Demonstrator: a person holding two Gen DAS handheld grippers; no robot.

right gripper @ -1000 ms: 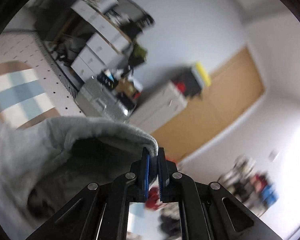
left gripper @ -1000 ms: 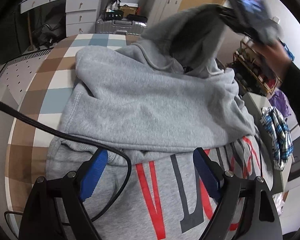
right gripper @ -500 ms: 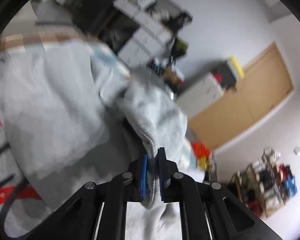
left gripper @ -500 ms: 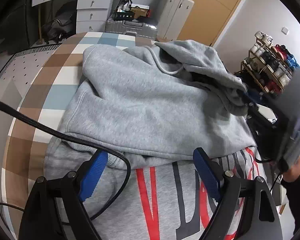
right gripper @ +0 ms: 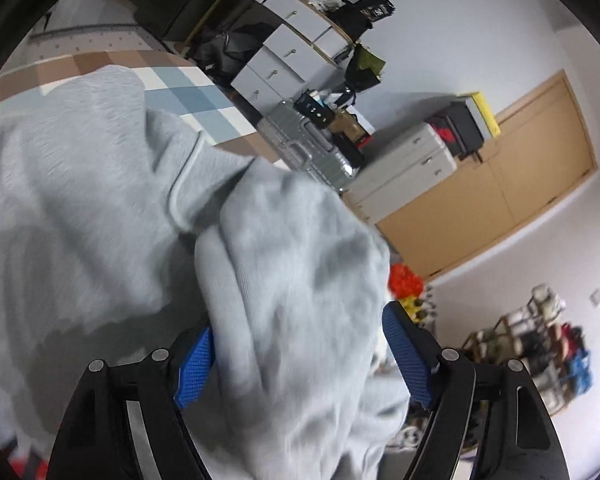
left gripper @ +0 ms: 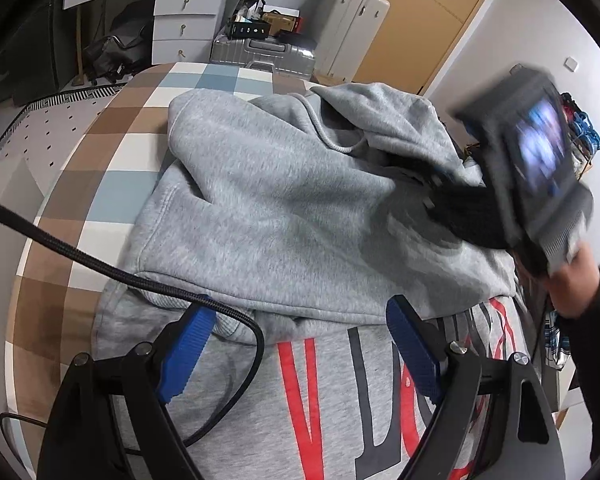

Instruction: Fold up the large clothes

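A grey hoodie (left gripper: 268, 208) with red and dark letters lies on the checkered table (left gripper: 100, 152), its upper part folded over the front. My left gripper (left gripper: 296, 356) is open and empty, hovering over the lettered front. My right gripper (right gripper: 300, 360) is open, its blue pads on either side of the hood (right gripper: 300, 280), which lies loose between them. In the left wrist view the right gripper (left gripper: 432, 184) sits at the hood on the hoodie's right side, blurred.
A black cable (left gripper: 100, 264) runs across the table's left side and over the hoodie's hem. Beyond the table are a silver suitcase (left gripper: 264, 50), white drawers (left gripper: 180, 20), a white cabinet (left gripper: 352, 32), and a shoe rack (right gripper: 540, 340) at the right.
My right gripper brought the hood down from high above onto the hoodie's right side, then opened and let it go. My left gripper stayed open in place.
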